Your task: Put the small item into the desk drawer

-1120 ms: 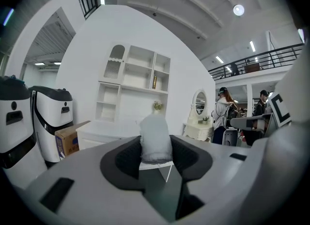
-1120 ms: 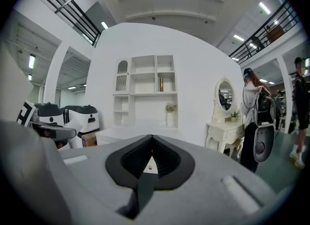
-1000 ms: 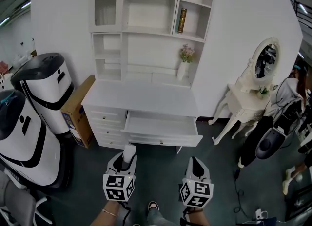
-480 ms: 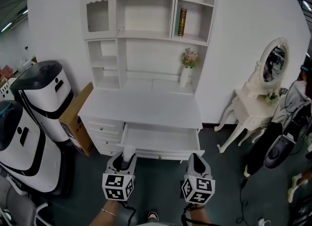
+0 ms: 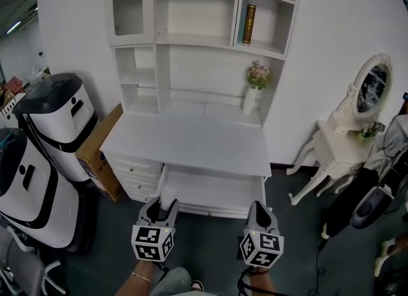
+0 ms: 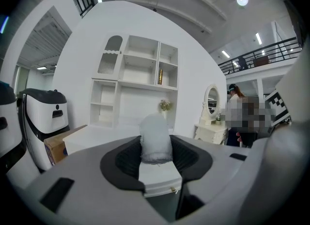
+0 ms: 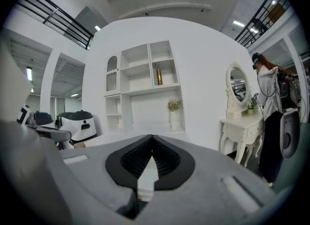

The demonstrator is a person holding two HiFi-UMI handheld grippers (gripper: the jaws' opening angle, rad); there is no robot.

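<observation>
A white desk (image 5: 185, 141) with a shelf unit stands ahead, and its wide middle drawer (image 5: 213, 189) is pulled open. My left gripper (image 5: 164, 205) is just in front of the drawer's front panel, shut on a small soft white item (image 6: 155, 139) that sticks up between the dark pads. In the left gripper view the drawer (image 6: 159, 179) shows below the item. To the right, my right gripper (image 5: 258, 208) hovers at the same height with its jaws (image 7: 152, 154) shut and nothing in them.
Two white-and-black machines (image 5: 57, 119) (image 5: 25, 186) and a cardboard box (image 5: 99, 151) stand left of the desk. A white vanity table with an oval mirror (image 5: 347, 141) stands at the right. A vase of flowers (image 5: 255, 90) sits on the desk. A person (image 7: 271, 117) stands far right.
Both grippers have come closer to the desk, from a step back to right at the open drawer's front. The left gripper still holds the white item.
</observation>
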